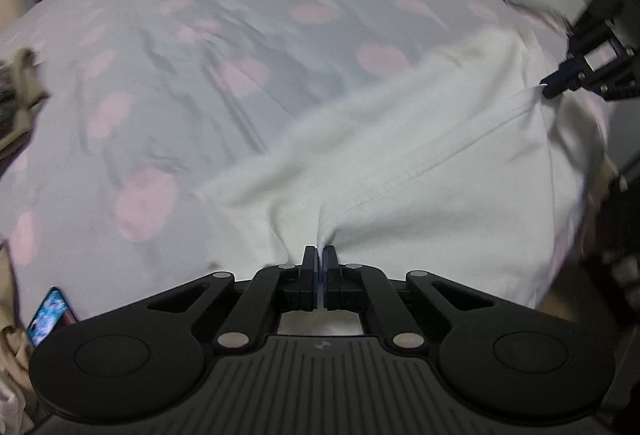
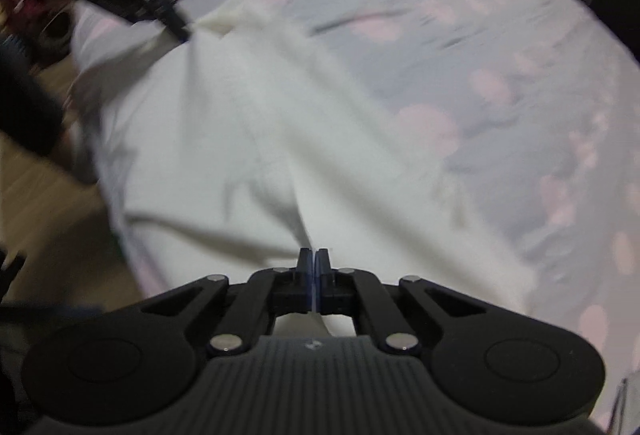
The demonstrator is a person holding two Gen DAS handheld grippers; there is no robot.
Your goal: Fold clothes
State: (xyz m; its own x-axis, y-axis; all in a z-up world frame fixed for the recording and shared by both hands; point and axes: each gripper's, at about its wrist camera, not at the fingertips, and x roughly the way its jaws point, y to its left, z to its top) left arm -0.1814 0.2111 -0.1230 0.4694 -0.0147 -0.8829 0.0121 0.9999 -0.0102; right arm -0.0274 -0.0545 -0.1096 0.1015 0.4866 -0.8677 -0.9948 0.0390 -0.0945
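Pinched flat between the pressed-together jaws of the left gripper [image 1: 319,255] is a small pucker of a white garment [image 1: 400,163], the cloth drawn up into a peak right at the fingertips. Outward from that pinch the garment fans away up and to the right across a pale bedsheet printed with pink blotches [image 1: 192,47], and a stitched seam [image 1: 440,151] runs along it diagonally toward the right gripper [image 1: 550,89], which in the left wrist view meets the far end of the same cloth at the right edge of frame.

From its own camera, the right gripper [image 2: 314,255] is likewise clamped, jaws together on a raised ridge of the white garment [image 2: 248,139]. That ridge leads away toward the upper left, where the left gripper [image 2: 176,25] comes down onto the opposite end.

So the garment's long axis lies stretched between the two grips, each hand at one end, with the bulk of the cloth on the bed on the far side of that line and a little of it hanging over the mattress edge near the floor [image 2: 44,203]. Judging from this, a fold would mean carrying the held edge forward over the spread part, both hands moving together so the edge stays taut.

A phone [image 1: 48,319] lies on the bed's near-left corner, well apart from the garment.
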